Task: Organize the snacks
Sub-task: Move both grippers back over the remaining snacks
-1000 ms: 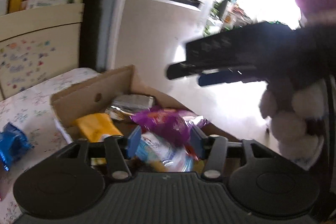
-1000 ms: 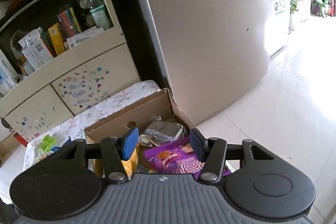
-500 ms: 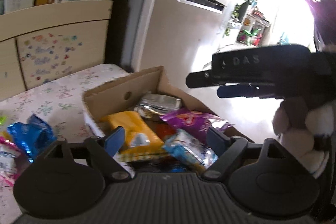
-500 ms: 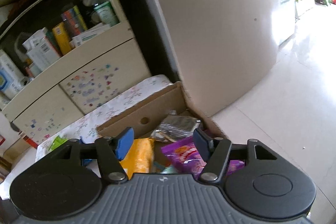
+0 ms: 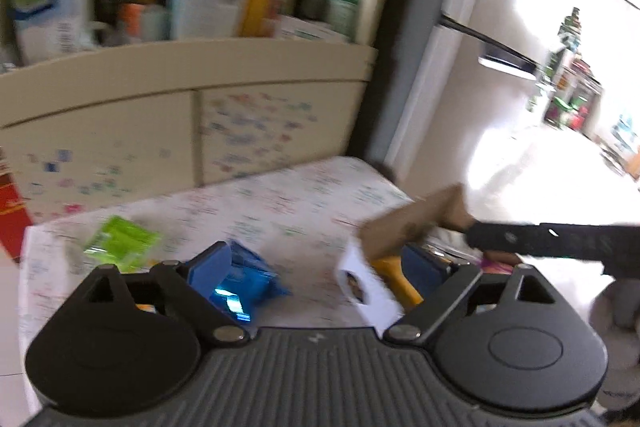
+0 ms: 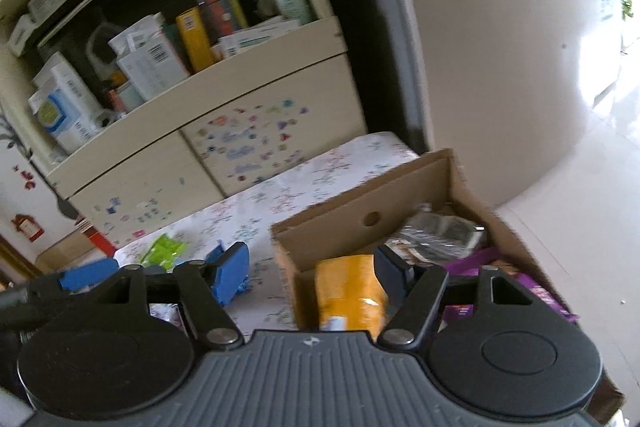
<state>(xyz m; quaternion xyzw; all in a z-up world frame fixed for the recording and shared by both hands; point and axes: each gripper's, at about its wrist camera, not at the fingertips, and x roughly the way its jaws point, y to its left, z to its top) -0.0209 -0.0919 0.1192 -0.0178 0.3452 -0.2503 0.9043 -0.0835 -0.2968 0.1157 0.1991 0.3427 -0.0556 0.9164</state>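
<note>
The left gripper (image 5: 318, 273) hangs over the flowered tablecloth (image 5: 304, 203) with its jaws spread wide and nothing between them. Just beyond its left finger lies a blue snack packet (image 5: 244, 281), shiny and crumpled, and further left a green snack packet (image 5: 120, 243) rests flat on the cloth (this view is smeared by motion, so print on the wrappers cannot be read). At the right of that view the near corner of the cardboard box (image 5: 416, 223) shows, with the other tool's dark finger crossing in front of it.

The right gripper (image 6: 314, 269) is also wide apart and empty, held above the near-left corner of the cardboard box (image 6: 360, 203), its left finger over the cloth and its right finger over the box. Inside the box a yellow bag (image 6: 350, 291) lies at the near left directly beneath the jaws, a silver packet (image 6: 440, 231) sits toward the far end, and a purple bag (image 6: 516, 279) lies along the right side. On the cloth left of the box the green packet (image 6: 164, 251) shows clearly, with the blue packet (image 6: 236, 285) mostly hidden behind the left finger.

Behind the table stands a cream cabinet (image 6: 208, 155) with stickers on its doors and a shelf crowded with boxes and bottles, and to its right a pale fridge (image 6: 500, 67) over a glossy tiled floor (image 6: 580, 227)
</note>
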